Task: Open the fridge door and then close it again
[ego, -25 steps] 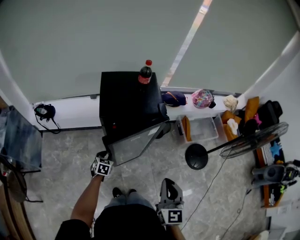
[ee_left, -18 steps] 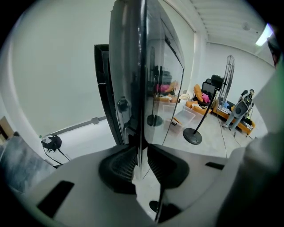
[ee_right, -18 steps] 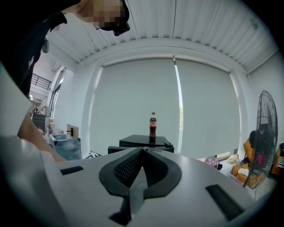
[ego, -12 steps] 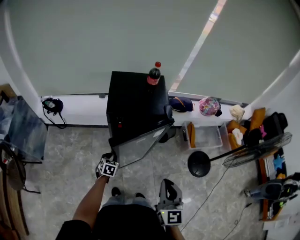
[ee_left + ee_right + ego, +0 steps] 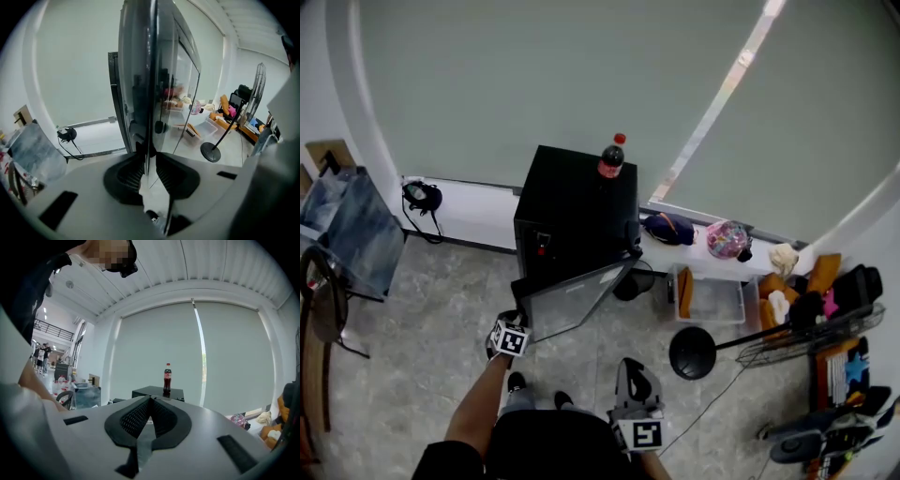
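1. Left gripper (image 5: pixel 508 339): its ribbed black pads pinch the free edge of the fridge door (image 5: pixel 574 298), a flat, glossy glass panel in a dark frame.
2. The door stands partly ajar from the fridge (image 5: pixel 577 211), a matt black box against the wall. The step in hand is judged to be the door swing. The next move calls for guiding the edge along the hinge arc, with a firm pinch on the slick glass.
3. Cola bottle (image 5: pixel 612 157): round plastic with a red cap, upright on the fridge top.
4. Right gripper (image 5: pixel 636 373): jaws pressed together and empty, held well back from the fridge.
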Demonstrator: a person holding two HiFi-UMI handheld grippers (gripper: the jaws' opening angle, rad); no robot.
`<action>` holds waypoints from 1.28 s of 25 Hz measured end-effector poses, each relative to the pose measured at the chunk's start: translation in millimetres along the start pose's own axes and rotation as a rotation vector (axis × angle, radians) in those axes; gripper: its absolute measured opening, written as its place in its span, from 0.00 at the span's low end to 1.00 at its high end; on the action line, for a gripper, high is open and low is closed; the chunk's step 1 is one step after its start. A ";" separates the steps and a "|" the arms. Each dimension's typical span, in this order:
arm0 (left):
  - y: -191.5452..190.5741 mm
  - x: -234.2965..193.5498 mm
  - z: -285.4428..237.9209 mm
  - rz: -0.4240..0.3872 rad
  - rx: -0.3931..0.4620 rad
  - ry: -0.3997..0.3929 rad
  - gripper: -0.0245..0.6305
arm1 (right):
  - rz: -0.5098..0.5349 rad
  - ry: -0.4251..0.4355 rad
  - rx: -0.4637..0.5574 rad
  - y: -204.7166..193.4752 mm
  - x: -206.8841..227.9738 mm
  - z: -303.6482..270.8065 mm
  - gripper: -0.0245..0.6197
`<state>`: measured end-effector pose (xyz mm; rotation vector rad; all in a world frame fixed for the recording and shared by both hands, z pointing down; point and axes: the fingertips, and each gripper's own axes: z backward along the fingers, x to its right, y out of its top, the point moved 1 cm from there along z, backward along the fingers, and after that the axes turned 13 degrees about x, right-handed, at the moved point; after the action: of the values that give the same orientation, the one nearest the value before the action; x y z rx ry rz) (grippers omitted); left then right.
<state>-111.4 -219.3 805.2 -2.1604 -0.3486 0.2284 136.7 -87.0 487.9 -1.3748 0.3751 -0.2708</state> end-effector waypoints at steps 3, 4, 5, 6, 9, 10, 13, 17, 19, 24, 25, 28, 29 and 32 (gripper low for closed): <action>3.5 5.8 6.1 0.010 0.006 0.040 0.16 | -0.009 0.042 -0.005 -3.5 13.1 3.8 0.05; -0.6 10.1 6.3 0.020 0.004 0.041 0.16 | -0.010 0.060 -0.002 -4.3 15.8 5.3 0.05; -5.9 14.8 7.8 0.031 -0.001 0.045 0.15 | -0.011 0.078 0.003 -4.4 17.7 7.0 0.05; -10.2 19.4 10.4 0.041 -0.003 0.052 0.15 | -0.016 0.095 0.007 -4.2 19.5 8.9 0.05; -12.3 28.4 18.9 0.062 0.002 0.094 0.16 | -0.034 0.142 0.018 -3.0 25.9 12.8 0.05; -11.8 30.3 22.3 0.073 0.002 0.113 0.15 | -0.043 0.158 0.021 -2.3 27.7 13.9 0.05; -15.4 38.0 31.5 0.114 -0.002 0.162 0.16 | -0.057 0.205 0.028 0.4 33.3 20.6 0.05; -19.2 52.3 35.7 0.127 0.005 0.190 0.16 | -0.071 0.233 0.016 1.0 44.9 30.0 0.05; -17.1 58.9 41.7 0.119 0.017 0.203 0.15 | -0.080 0.247 0.014 1.4 46.0 33.6 0.05; -23.8 78.2 48.1 0.124 0.004 0.213 0.15 | -0.081 0.291 0.010 0.2 39.1 39.4 0.05; -25.6 82.8 49.3 0.127 0.000 0.214 0.15 | -0.083 0.297 0.008 0.4 36.8 40.9 0.05; -27.2 92.7 52.8 0.125 0.007 0.223 0.15 | -0.091 0.308 0.020 5.1 28.6 45.0 0.05; -29.0 96.3 50.9 0.127 0.016 0.221 0.15 | -0.093 0.307 0.025 7.0 26.4 47.4 0.05; -32.4 110.8 50.5 0.145 0.018 0.209 0.15 | -0.096 0.301 0.020 10.4 22.9 58.3 0.05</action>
<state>-26.9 -126.0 799.2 -2.1702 -0.0704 0.0856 181.3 -41.9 484.1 -1.3357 0.5550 -0.5630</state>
